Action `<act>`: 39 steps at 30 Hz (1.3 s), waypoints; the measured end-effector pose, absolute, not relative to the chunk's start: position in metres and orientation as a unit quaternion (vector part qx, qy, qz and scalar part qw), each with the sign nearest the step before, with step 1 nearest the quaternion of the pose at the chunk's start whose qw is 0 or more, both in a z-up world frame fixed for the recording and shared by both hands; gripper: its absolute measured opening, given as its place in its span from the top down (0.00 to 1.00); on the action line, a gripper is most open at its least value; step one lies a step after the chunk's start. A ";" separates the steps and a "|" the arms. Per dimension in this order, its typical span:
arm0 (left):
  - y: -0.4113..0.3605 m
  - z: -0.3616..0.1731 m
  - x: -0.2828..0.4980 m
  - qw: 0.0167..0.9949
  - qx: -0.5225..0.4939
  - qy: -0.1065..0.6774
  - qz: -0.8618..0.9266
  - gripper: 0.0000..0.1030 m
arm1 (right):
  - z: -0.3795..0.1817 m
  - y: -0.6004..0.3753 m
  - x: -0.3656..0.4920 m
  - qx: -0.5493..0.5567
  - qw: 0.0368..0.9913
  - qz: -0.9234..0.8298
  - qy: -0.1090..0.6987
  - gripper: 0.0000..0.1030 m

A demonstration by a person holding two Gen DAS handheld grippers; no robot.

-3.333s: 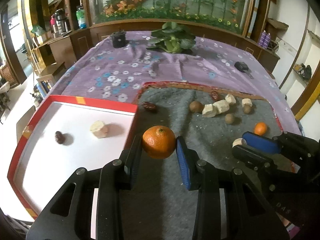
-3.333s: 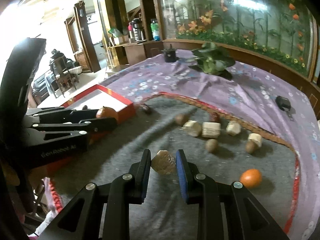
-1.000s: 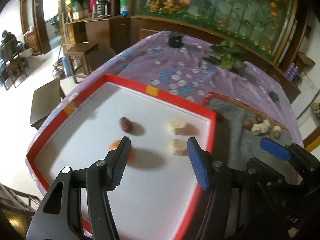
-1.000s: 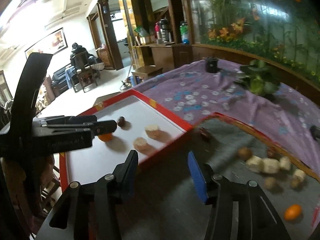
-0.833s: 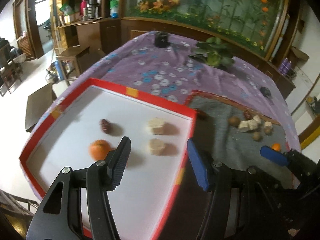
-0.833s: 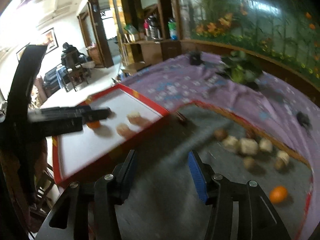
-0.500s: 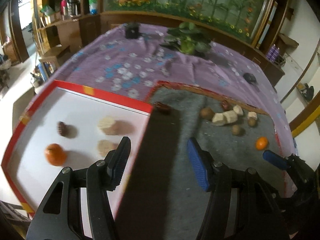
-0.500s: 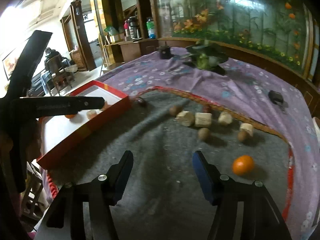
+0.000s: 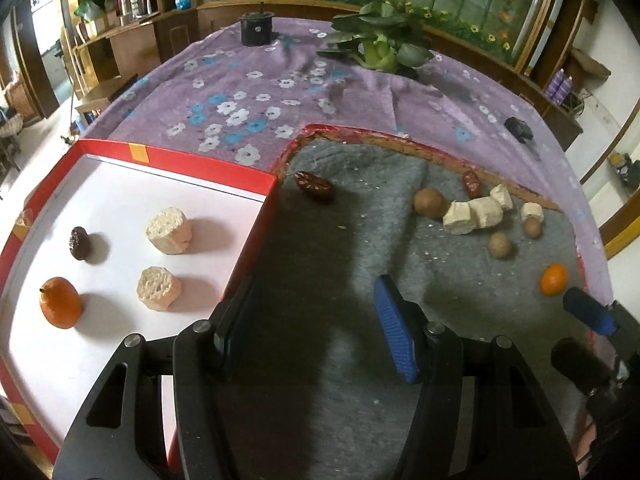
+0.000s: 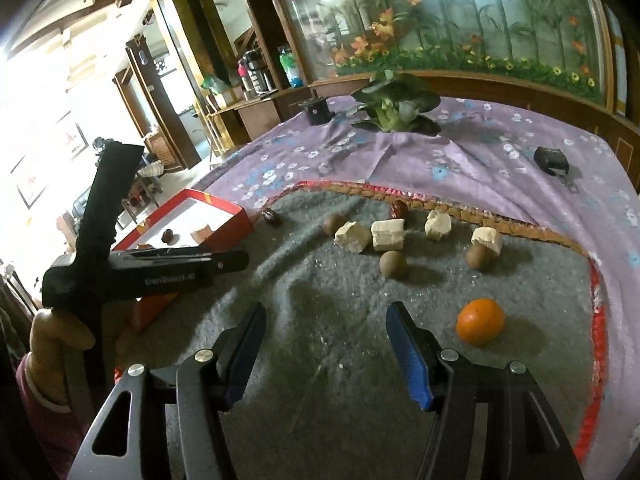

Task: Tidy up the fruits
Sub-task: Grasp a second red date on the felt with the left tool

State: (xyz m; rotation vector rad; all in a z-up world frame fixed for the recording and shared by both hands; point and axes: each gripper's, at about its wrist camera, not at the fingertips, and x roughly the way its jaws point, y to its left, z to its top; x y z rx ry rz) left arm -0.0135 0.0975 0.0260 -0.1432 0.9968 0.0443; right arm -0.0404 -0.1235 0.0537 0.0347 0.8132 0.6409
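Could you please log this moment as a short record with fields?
tray: red-rimmed white tray, left of grey mat
in tray: tangerine, dried date, two pale chunks
on mat: small tangerine, two dates, three brown round fruits, pale chunks
left tool: open, empty
right tool: open, empty, jaws just widened

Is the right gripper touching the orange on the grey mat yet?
Apart. The right wrist view shows the right gripper open over bare grey mat, with the orange lying off to the side of its blue finger, a clear strip of mat between them.
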 end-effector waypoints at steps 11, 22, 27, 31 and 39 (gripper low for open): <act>0.103 0.038 0.029 0.860 -0.144 0.489 0.022 0.43 | 0.044 -0.122 -0.034 0.024 0.859 0.319 0.400 0.41; 0.110 0.017 0.073 0.821 -0.219 0.522 0.079 0.43 | 0.043 -0.137 -0.026 0.055 0.854 0.339 0.391 0.41; 0.114 0.017 0.076 0.824 -0.228 0.512 0.081 0.53 | 0.042 -0.144 -0.024 0.071 0.856 0.344 0.380 0.41; 0.117 0.014 0.081 0.825 -0.218 0.515 0.083 0.81 | 0.043 -0.144 -0.026 0.072 0.858 0.350 0.370 0.41; 0.112 0.027 0.056 0.844 -0.184 0.500 0.064 0.81 | 0.044 -0.142 -0.025 0.081 0.859 0.338 0.376 0.41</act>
